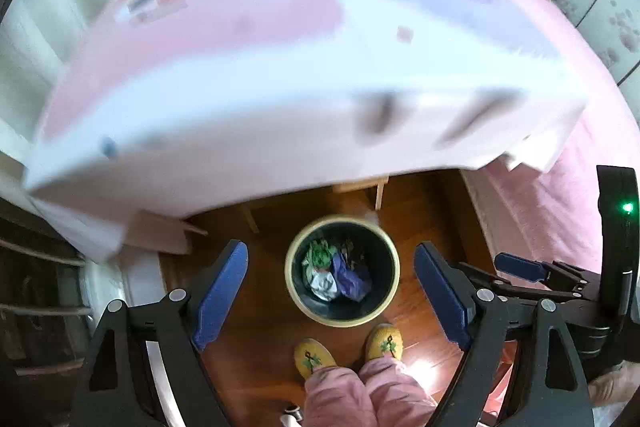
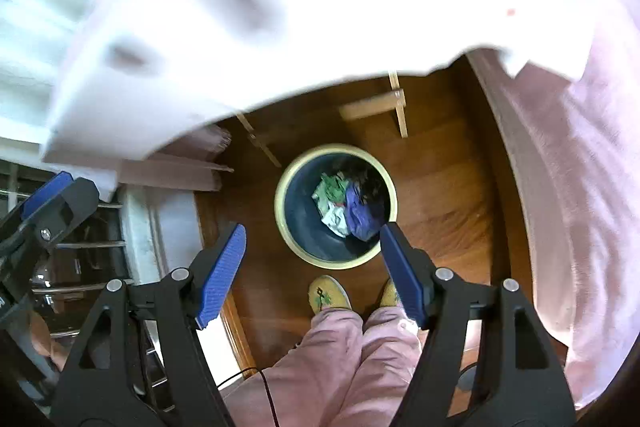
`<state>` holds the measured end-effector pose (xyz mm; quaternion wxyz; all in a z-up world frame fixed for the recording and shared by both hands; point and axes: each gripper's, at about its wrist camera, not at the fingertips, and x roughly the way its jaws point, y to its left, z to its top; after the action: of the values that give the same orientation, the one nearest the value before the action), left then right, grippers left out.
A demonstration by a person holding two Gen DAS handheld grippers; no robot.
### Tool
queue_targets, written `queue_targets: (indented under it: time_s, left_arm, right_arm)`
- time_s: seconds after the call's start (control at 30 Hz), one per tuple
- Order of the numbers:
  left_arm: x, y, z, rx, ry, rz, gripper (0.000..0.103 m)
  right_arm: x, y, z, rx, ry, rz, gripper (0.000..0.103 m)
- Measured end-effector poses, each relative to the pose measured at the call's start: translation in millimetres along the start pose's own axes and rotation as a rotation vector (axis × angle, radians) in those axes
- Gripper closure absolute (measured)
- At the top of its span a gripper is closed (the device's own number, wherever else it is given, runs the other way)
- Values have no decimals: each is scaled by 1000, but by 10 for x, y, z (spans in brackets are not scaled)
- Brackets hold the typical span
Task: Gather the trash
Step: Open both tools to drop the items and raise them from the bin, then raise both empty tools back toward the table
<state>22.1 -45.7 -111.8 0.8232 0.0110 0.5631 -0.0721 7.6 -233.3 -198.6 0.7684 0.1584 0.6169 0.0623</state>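
A dark wood floor (image 2: 448, 195) shines with a bright glare patch near the feet. A tabletop (image 1: 248, 115) draped in a white and pink cloth fills the upper view, blurred. Pale wooden legs (image 2: 398, 107) stand beneath it. White curtains (image 2: 44, 7) hang left; pink bedding (image 2: 572, 207) lies right.

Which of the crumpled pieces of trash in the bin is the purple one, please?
The purple piece lies on the right side of the heap inside the bin, beside the green piece and the white piece, both further left.
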Motion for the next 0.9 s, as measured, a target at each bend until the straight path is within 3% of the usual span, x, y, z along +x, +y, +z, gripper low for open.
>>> queue_targets:
  time_s: [0.2, 0.5, 0.67, 0.9]
  left_arm:
    - [-835, 139, 286, 17, -70, -10, 17]
    - [-1823, 396, 788, 30, -254, 48, 17]
    - [-2126, 544, 1063, 28, -305, 37, 18]
    - [-2353, 570, 1527, 55, -372, 50, 19]
  right_arm:
    - [-682, 339, 128, -49, -76, 8, 36]
    - [-1629, 877, 422, -108, -257, -11, 36]
    - [-2066, 1093, 685, -122, -372, -14, 36]
    - [-2404, 1232, 1230, -114, -424, 16, 36]
